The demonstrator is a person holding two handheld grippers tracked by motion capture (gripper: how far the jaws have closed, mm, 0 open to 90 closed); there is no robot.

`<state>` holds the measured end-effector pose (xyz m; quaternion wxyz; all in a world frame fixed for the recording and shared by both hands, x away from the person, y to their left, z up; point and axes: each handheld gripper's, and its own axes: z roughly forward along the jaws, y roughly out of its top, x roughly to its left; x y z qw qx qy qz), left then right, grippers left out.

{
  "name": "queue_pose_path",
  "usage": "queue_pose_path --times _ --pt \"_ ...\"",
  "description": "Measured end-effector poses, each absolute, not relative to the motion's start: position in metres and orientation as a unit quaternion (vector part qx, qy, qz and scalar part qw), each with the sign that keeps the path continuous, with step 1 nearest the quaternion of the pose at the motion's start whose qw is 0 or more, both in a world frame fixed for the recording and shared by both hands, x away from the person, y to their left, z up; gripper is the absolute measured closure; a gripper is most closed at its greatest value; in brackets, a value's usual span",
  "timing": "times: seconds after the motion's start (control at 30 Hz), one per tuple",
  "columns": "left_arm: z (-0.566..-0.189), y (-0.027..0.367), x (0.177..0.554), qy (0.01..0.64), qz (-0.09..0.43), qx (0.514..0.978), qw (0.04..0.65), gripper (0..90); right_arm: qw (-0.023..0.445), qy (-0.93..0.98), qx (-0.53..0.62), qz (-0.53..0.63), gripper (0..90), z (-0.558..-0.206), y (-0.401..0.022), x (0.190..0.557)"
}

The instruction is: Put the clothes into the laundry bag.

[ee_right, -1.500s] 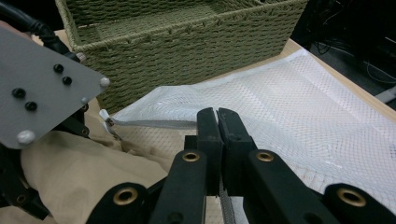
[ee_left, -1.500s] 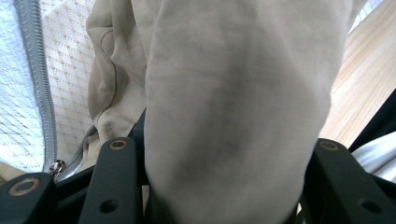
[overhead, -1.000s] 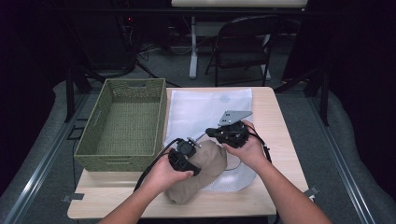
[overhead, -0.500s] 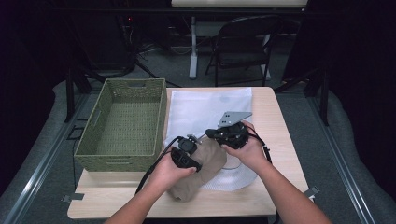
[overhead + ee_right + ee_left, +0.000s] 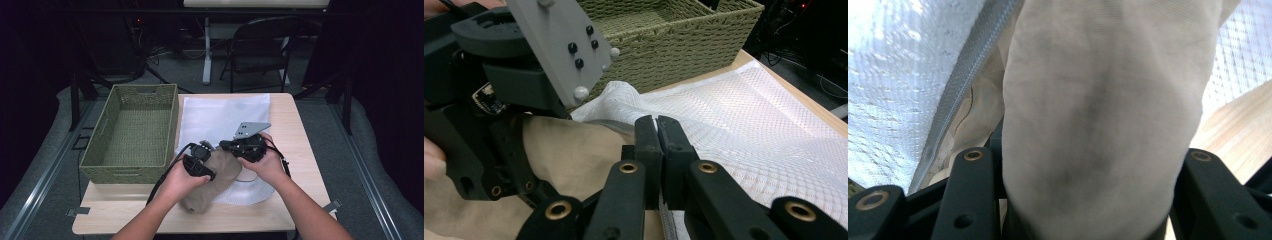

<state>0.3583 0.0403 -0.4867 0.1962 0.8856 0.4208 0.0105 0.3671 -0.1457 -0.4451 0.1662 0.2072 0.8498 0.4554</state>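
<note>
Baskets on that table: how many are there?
1. The woven green basket sits on the left side of the table, beside the white mesh bag. Its far corner also appears in the right gripper view.

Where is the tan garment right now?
In the high view the tan garment lies at the table's near edge, partly on the white mesh bag, right of the woven basket, gripped by the left tool.

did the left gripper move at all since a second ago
Yes, slightly. In the high view the left gripper, clamped on the tan cloth bundle, sits a little farther from the person and nearer the wicker basket's near corner than before.
</note>
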Motion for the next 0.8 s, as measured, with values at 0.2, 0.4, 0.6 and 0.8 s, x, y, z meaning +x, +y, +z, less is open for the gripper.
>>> queue_pose_path --times 0.2,0.4,0.6,0.8 --pt "-0.493 0.038 0.359 0.417 0.032 0.886 0.199 48.1 0.164 0.85 0.209 0.455 88.0 -0.447 -0.146 0.367" --pt "-0.506 0.037 0.359 0.416 0.035 0.885 0.206 46.9 0.163 0.852 0.21 0.452 88.0 -0.45 -0.146 0.367" --pt "-0.512 0.036 0.356 0.413 0.043 0.884 0.217 42.3 0.162 0.852 0.21 0.451 88.1 -0.451 -0.146 0.368" --pt "-0.519 0.037 0.352 0.403 0.057 0.884 0.231 34.2 0.161 0.852 0.211 0.451 88.0 -0.452 -0.146 0.368"
